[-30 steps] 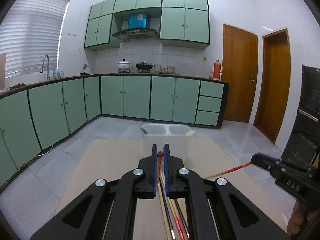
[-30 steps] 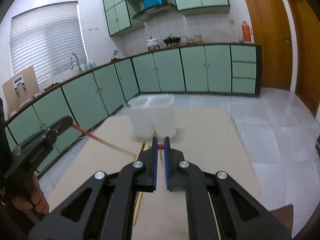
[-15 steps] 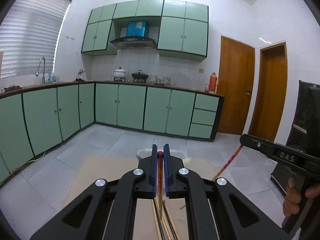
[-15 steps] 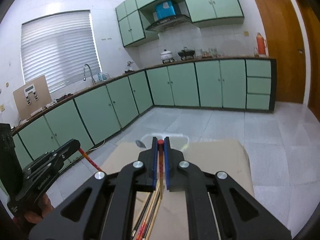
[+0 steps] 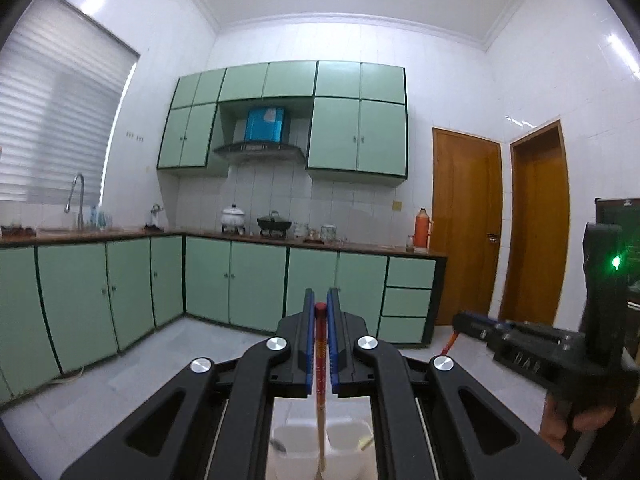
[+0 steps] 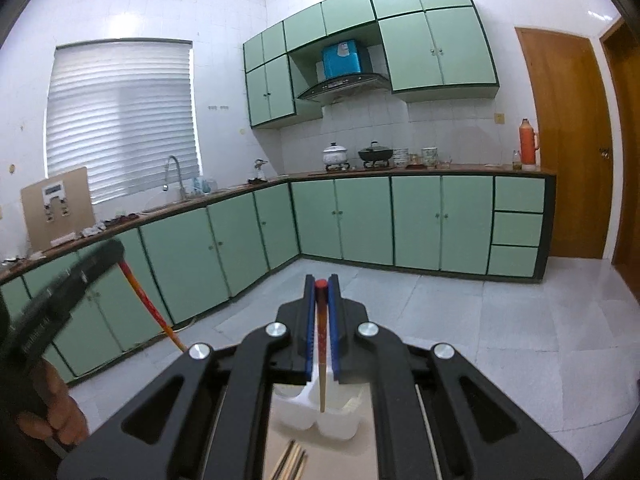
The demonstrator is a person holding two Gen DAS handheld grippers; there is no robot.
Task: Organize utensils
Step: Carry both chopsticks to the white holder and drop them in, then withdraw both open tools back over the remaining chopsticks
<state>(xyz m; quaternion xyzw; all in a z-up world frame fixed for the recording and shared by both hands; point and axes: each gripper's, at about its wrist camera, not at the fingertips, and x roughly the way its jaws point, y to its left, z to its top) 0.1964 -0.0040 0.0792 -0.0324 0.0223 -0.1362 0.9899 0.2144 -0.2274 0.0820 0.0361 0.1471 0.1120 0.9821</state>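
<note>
White translucent plastic is most of what you can see of the utensil holder [image 5: 298,446]: your own black gripper frames cover its sides in both wrist views, leaving only the rim and its two compartments, on the tan table [image 6: 348,456] below you. Something small pokes up in each compartment, too blurred and cropped to name.

Your left gripper [image 5: 320,312] is clenched on a red-topped chopstick [image 5: 320,360], pinched between the blue pads with its red end at the fingertips. The stick hangs down over the divider between the compartments; its lower tip is lost against the holder, so you cannot tell whether it touches. Your right gripper [image 6: 320,286] is likewise clamped on a second chopstick [image 6: 321,360], whose pale tip ends above the holder's middle.

From the left wrist, the right gripper shows at the right edge, a hand [image 5: 576,424] wrapped round its handle, a green light glowing on its body, and only a short red stub of its stick visible. Raised lettering on that gripper looks like "DAS" but is too soft to be sure. From the right wrist, the left gripper is a motion-blurred dark bar at the left; its side print is unreadable.

More chopsticks [image 6: 292,462] lie on the table near the holder, cut off by the frame. A blue box above the range hood [image 6: 344,80] carries a picture you cannot make out.
</note>
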